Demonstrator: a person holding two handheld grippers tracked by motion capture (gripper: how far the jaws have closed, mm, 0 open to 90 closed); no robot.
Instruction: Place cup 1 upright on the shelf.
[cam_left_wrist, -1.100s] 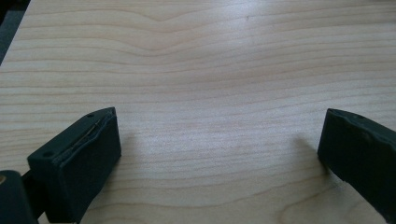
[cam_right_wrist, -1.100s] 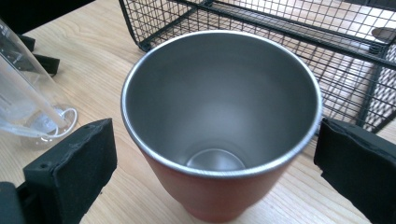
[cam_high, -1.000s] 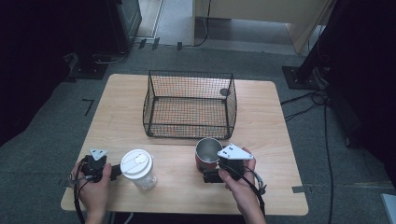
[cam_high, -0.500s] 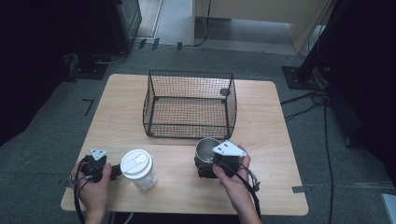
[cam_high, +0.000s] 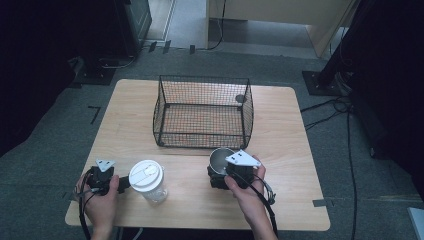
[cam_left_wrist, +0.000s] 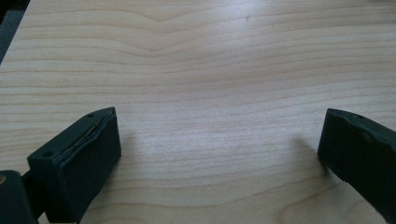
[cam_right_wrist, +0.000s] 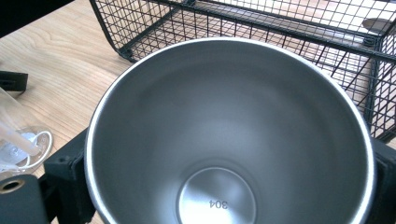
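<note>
A steel cup (cam_high: 220, 157) stands upright on the table just in front of the wire basket (cam_high: 200, 79). My right gripper (cam_high: 220, 172) has just been closing, and its jaws press on both sides of the cup. In the right gripper view the cup's bare inside (cam_right_wrist: 229, 140) sits between the two black jaws of that gripper (cam_right_wrist: 229, 184). A clear plastic cup with a white lid (cam_high: 146, 176) stands at the front left. My left gripper (cam_high: 123, 184) lies just to its left, pointing at it. In the left gripper view that gripper (cam_left_wrist: 219, 149) is open over bare wood.
The black wire basket (cam_right_wrist: 233, 23) takes up the middle of the wooden table (cam_high: 285, 200) and holds nothing but a small dark round thing (cam_high: 240, 98) at its far right corner. Dark floor, cables and furniture legs surround the table.
My right gripper has shifted a little to the left and come in around the steel cup. The left hand and the lidded cup have stayed where they were.
</note>
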